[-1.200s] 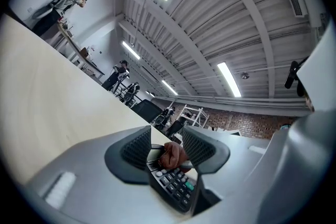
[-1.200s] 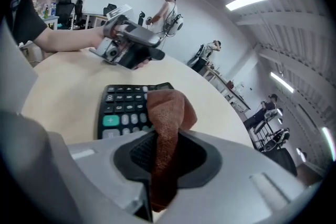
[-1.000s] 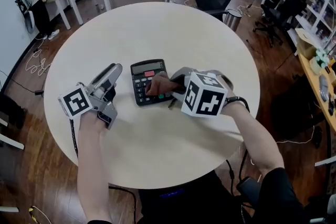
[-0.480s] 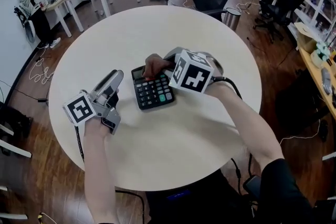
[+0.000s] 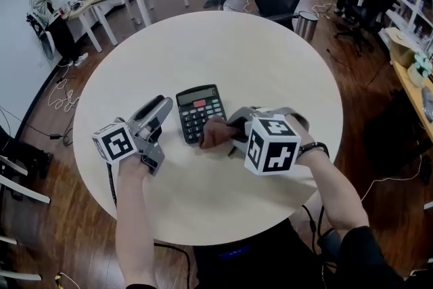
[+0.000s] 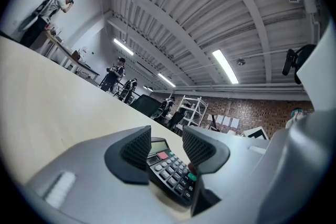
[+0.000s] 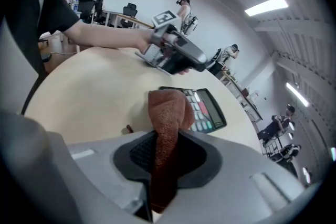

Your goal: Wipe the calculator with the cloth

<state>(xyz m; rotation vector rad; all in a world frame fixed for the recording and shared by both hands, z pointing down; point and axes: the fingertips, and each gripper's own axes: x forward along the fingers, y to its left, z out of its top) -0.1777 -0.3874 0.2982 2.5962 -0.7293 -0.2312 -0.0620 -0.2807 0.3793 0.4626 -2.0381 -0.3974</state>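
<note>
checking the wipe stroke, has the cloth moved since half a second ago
Yes. The cloth, shut in the right gripper, slid from the calculator's display end down to its near edge, toward the person.

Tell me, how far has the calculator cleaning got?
Done: the cloth is pinched in the right claw. In hand: it lies on the calculator's near edge, apparently mid-wipe. The left claw is open beside it. Left: the rest lies uncovered; its cleanliness cannot be judged.

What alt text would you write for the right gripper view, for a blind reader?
The right gripper is shut on a reddish-brown cloth, whose free end points at a black calculator on a pale table. Behind the calculator, a hand holds the left gripper.
</note>
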